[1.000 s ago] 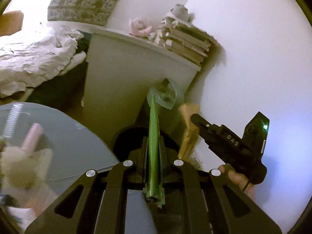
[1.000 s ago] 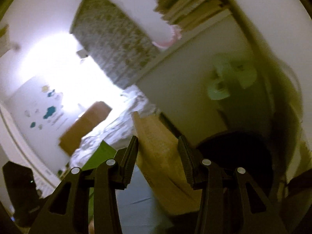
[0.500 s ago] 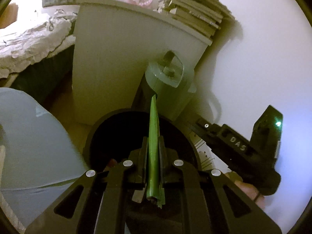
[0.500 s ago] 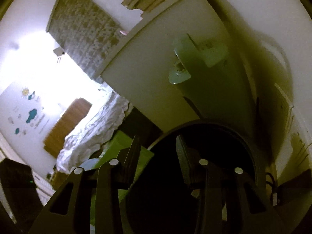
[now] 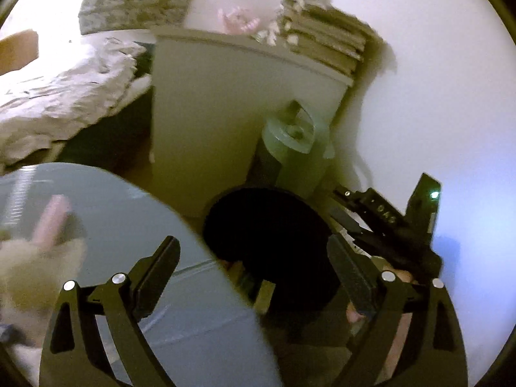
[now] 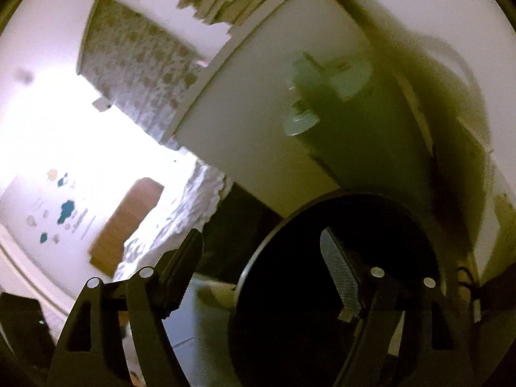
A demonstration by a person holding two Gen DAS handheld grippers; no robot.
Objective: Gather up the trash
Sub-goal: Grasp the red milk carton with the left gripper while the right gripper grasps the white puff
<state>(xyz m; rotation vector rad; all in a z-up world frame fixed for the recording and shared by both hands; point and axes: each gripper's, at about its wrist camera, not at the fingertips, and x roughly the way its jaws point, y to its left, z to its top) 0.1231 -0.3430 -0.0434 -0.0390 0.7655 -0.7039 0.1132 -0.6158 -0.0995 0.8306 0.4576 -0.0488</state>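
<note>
A round black trash bin [image 5: 274, 242] stands on the floor beside the glass table; it also shows in the right wrist view [image 6: 322, 290]. My left gripper [image 5: 254, 254] is open and empty, its fingers spread wide above the bin's mouth and the table edge. My right gripper [image 6: 264, 258] is open and empty, just over the bin's rim; its body also shows in the left wrist view [image 5: 387, 222] at the right of the bin. The bin's inside is too dark to see.
A round glass table [image 5: 129, 225] with a pink and white plush toy [image 5: 35, 258] lies at the left. A white cabinet [image 5: 232, 113] topped with stacked books [image 5: 322, 42] stands behind the bin, next to a pale green canister [image 5: 293, 151]. A bed [image 5: 64, 90] is at far left.
My left gripper opened and the green wrapper it held is gone from its fingers. My right gripper opened wider over the bin. The left view swung back toward the table.
</note>
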